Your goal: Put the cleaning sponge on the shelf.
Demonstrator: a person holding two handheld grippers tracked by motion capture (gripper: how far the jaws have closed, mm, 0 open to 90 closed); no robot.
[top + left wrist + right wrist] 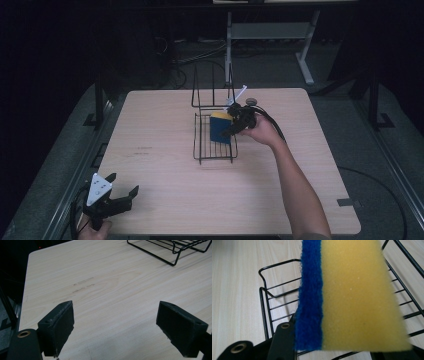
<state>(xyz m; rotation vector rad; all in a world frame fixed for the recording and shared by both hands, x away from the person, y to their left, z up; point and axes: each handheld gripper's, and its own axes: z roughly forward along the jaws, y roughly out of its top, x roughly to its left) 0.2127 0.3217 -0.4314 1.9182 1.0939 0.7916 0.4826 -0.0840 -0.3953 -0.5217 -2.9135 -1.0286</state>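
A sponge, yellow foam with a blue scouring side, is held on edge over a black wire rack at the middle of the wooden table. My right gripper comes in from the right and is shut on it. In the right gripper view the sponge stands close up between the jaws, above the wires of the rack. My left gripper hovers open near the table's front left corner. The left gripper view has its pads wide apart over bare wood, the rack's corner far off.
The rack's tall wire back rises behind its tray. A small round object and a white strip lie just beyond the right hand. A grey desk frame stands on the floor past the table.
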